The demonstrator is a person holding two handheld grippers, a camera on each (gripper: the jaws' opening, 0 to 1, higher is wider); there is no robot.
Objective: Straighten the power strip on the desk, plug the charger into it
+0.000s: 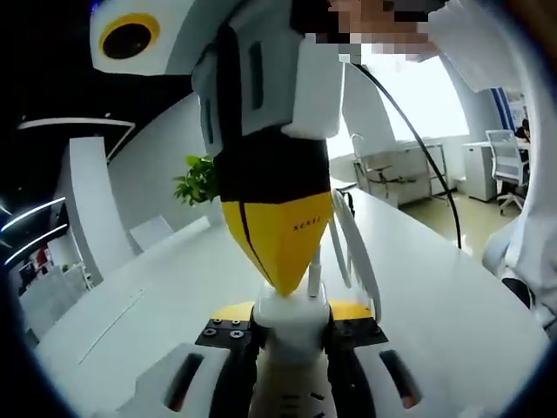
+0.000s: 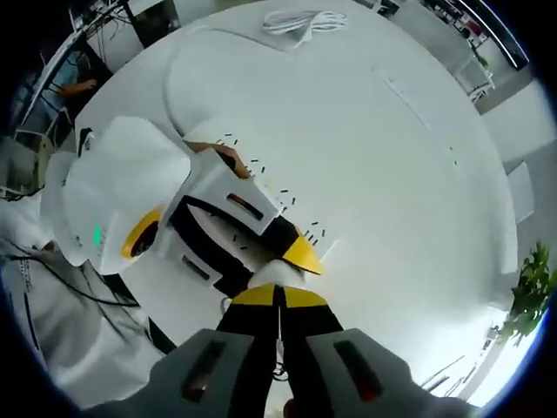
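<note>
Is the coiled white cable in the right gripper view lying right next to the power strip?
No, the coiled white cable lies at the desk's far edge, well apart from the power strip.

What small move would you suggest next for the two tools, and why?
Probably lift the right tool away. Its closed tips press on the white charger, which is clamped in the left tool, and so they seem to block the charger's way down to the power strip on the desk.

Office: desks (image 1: 409,155), swivel chair (image 1: 507,165).
</note>
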